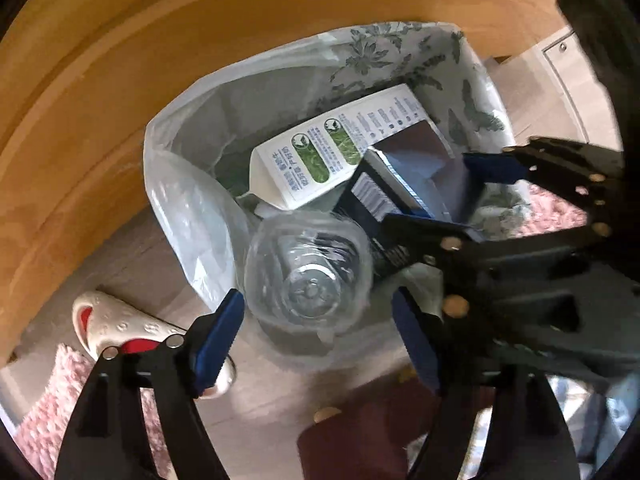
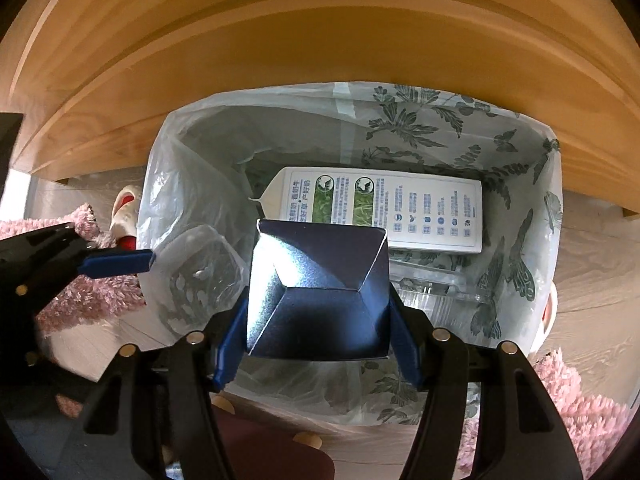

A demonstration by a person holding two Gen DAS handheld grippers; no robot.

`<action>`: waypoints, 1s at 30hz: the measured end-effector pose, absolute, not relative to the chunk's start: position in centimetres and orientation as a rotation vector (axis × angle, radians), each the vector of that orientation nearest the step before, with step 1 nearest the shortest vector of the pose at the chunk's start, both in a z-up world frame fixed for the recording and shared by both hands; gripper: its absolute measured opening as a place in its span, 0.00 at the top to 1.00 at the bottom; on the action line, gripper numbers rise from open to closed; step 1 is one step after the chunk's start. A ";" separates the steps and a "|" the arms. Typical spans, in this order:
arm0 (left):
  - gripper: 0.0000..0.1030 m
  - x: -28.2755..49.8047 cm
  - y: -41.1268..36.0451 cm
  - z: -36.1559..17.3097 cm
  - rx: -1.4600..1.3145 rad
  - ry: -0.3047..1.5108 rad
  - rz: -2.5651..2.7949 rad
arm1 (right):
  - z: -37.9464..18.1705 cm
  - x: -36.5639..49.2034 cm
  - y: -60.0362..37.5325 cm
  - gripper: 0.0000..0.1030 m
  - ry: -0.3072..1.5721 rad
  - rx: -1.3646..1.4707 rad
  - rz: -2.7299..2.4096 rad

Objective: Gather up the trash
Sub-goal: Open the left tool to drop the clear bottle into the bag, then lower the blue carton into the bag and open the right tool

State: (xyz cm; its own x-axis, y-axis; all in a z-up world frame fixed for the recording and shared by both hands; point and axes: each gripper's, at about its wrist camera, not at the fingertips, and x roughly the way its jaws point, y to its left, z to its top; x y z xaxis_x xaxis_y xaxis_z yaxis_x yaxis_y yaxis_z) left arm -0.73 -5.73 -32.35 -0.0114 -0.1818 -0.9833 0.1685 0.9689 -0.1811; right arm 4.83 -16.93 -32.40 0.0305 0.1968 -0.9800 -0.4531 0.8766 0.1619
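Observation:
A bin lined with a flower-printed bag stands below both grippers. A white milk carton lies inside it. A clear plastic bottle stands base up at the bin's near edge, in the gap of my left gripper. That gripper is open and its blue pads stand apart from the bottle. My right gripper is shut on a dark blue carton and holds it over the bin. One blue finger of the left gripper shows in the right wrist view.
A wooden furniture edge overhangs the bin at the back. Pink shaggy rugs lie on the grey floor on both sides. A white and red slipper sits left of the bin. A clear plastic tray lies in the bin.

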 end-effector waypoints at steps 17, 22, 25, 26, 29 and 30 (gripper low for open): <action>0.30 -1.5 0.6 -29.7 -0.141 1.548 0.029 | -33.7 4.3 -15.8 0.41 1.448 -0.325 0.508; 0.30 -1.6 2.0 -30.0 -0.189 1.542 0.079 | -34.8 3.7 -14.8 0.41 1.428 -0.408 0.510; 0.30 -1.6 2.1 -30.9 -0.170 1.564 0.107 | -35.1 3.7 -14.7 0.41 1.427 -0.425 0.510; 0.30 -1.6 2.2 -31.0 -0.179 1.568 0.113 | -35.2 3.7 -14.7 0.41 1.426 -0.432 0.508; 0.30 -1.6 2.5 -31.1 -0.195 1.569 0.123 | -36.1 3.5 -14.5 0.41 1.434 -0.458 0.503; 0.30 -1.5 2.5 -31.1 -0.190 1.570 0.124 | -36.5 3.4 -14.4 0.41 1.438 -0.475 0.501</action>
State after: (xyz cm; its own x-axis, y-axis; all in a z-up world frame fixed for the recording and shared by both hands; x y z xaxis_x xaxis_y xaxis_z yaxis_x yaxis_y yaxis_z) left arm -1.51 2.46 -31.05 -0.0006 -0.0419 -0.9991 -0.1984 0.9793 -0.0409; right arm 3.36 -14.35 -36.54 0.0668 0.0393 -0.9970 -0.5887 0.8083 -0.0076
